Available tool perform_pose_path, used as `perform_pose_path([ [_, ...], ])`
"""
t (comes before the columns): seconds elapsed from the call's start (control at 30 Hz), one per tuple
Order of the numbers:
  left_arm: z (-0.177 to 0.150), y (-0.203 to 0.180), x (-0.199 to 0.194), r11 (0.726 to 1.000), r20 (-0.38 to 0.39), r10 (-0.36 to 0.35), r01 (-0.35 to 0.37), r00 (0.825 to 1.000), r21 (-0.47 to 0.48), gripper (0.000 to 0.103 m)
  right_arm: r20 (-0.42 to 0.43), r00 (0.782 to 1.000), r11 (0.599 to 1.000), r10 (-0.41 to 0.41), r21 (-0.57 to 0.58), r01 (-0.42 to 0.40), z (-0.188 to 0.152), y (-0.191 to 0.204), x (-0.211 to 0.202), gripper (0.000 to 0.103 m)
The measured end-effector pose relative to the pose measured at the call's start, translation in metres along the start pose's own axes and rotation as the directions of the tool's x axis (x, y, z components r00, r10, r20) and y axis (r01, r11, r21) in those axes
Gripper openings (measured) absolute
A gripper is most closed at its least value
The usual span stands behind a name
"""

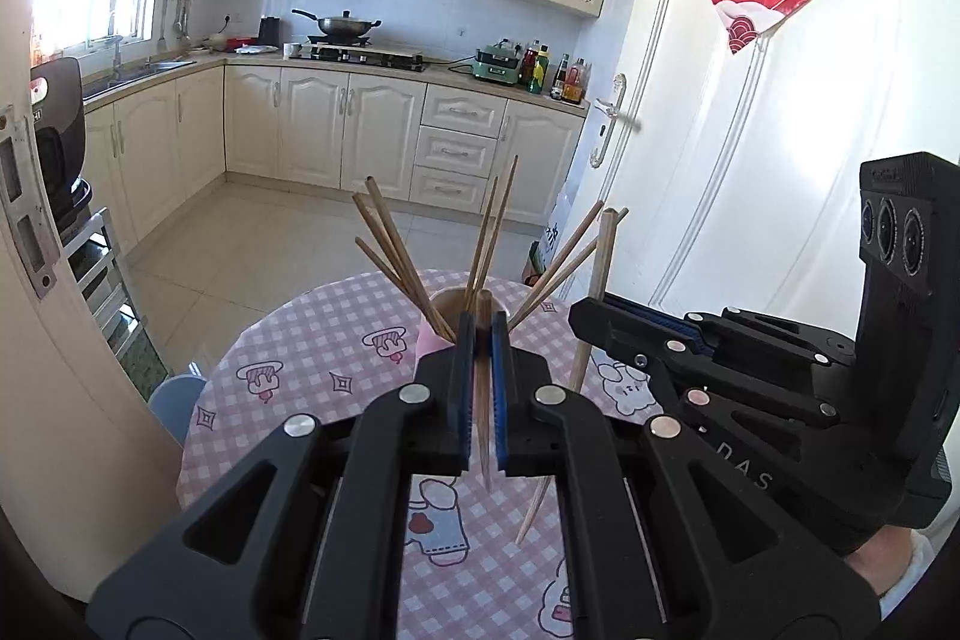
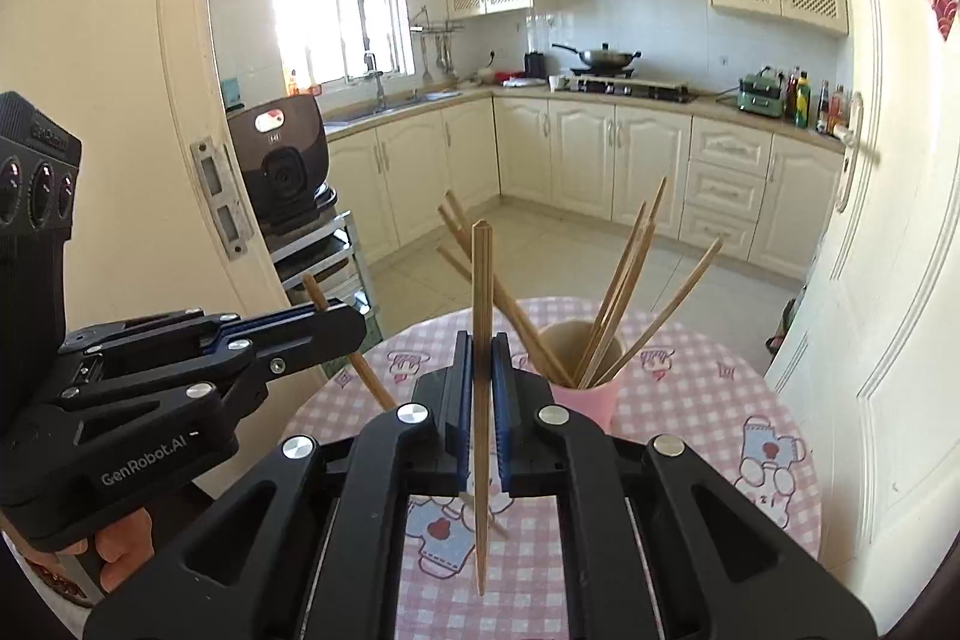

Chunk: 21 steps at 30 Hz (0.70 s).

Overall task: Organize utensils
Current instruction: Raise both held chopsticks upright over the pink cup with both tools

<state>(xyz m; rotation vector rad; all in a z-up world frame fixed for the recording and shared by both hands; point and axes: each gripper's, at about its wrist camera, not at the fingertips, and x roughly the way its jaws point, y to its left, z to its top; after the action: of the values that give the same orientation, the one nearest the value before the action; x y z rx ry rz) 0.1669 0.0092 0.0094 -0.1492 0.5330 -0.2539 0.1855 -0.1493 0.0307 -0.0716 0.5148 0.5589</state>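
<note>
A pink cup (image 2: 585,400) holding several wooden chopsticks (image 2: 624,292) stands on the round table; in the left wrist view the cup (image 1: 429,340) sits just beyond my left fingers. My left gripper (image 1: 482,334) is shut on one chopstick (image 1: 483,400), held above the table just short of the cup. My right gripper (image 2: 482,358) is shut on another chopstick (image 2: 480,340), held upright to the left of the cup. Each gripper shows in the other view: the right gripper (image 1: 591,310) with its chopstick (image 1: 597,292), the left gripper (image 2: 351,319) with its chopstick (image 2: 372,382).
The round table has a pink checked cloth (image 2: 708,400) with cartoon prints. A white door (image 1: 720,160) stands at the right, a door frame (image 2: 192,160) at the left. A kitchen with cabinets (image 2: 600,160) lies beyond. A blue stool (image 1: 174,394) sits by the table.
</note>
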Motion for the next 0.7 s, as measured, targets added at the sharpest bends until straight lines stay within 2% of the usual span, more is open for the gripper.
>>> perform_pose_path([
  [0.27,0.025,-0.012,-0.001,1.000,0.061,0.001,-0.003,0.998,0.025,0.005,0.152,0.985,0.996,-0.086,0.001,0.087,0.020,-0.008,-0.017,0.005],
  [0.5,0.057,-0.021,0.003,0.998,0.134,0.032,-0.040,0.990,0.054,0.005,0.294,0.948,0.993,-0.122,0.032,0.117,0.037,-0.019,-0.016,0.005],
  [0.7,0.079,-0.012,0.011,0.999,0.189,0.042,-0.047,0.981,0.020,0.005,0.363,0.922,0.991,-0.135,0.059,0.122,0.044,-0.032,0.000,0.005],
])
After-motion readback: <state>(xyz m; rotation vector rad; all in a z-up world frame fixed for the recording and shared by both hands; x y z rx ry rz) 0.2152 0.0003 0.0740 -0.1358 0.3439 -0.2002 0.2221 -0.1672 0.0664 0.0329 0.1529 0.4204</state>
